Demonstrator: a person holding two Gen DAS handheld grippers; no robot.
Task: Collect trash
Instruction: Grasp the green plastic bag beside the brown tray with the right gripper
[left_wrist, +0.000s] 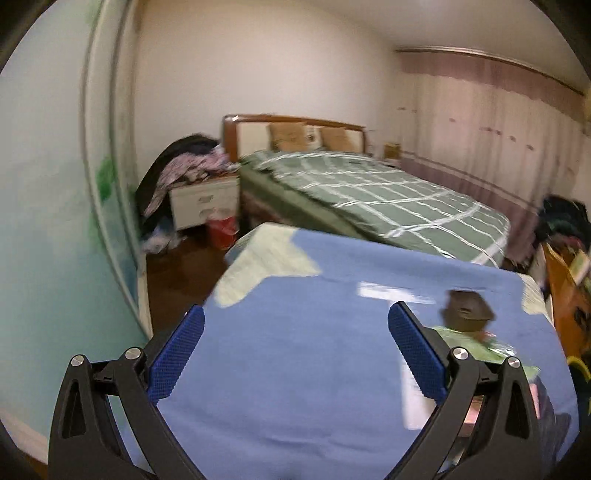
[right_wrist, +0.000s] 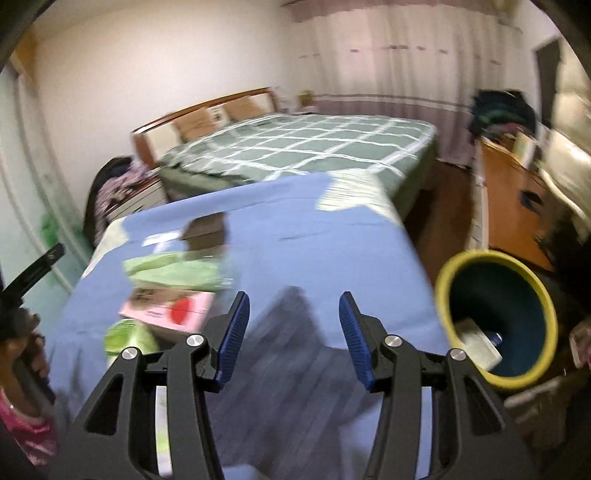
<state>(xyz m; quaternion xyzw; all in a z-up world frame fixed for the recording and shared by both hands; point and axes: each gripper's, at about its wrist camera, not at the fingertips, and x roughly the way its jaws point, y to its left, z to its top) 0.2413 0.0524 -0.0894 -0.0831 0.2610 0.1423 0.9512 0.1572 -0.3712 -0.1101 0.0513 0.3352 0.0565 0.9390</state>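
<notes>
A table under a blue cloth (left_wrist: 295, 369) (right_wrist: 295, 240) carries the trash. In the right wrist view, at the left of the cloth, lie a brown box (right_wrist: 205, 230), a green packet (right_wrist: 173, 271), a pink box with a red dot (right_wrist: 166, 310) and a small green wrapper (right_wrist: 127, 338). The left wrist view shows the brown box (left_wrist: 467, 306) and green packet (left_wrist: 476, 345) to its right, blurred. A yellow-rimmed bin (right_wrist: 495, 321) stands off the table's right side with a pale box inside. My left gripper (left_wrist: 295, 314) and right gripper (right_wrist: 293, 299) both hang open over the cloth, holding nothing.
A bed with a green checked cover (left_wrist: 369, 192) lies beyond the table. A white nightstand (left_wrist: 203, 199) piled with clothes and a red bin (left_wrist: 221, 230) stand at the left. A wooden desk (right_wrist: 517, 199) is at the right. A hand (right_wrist: 26, 347) shows at the left edge.
</notes>
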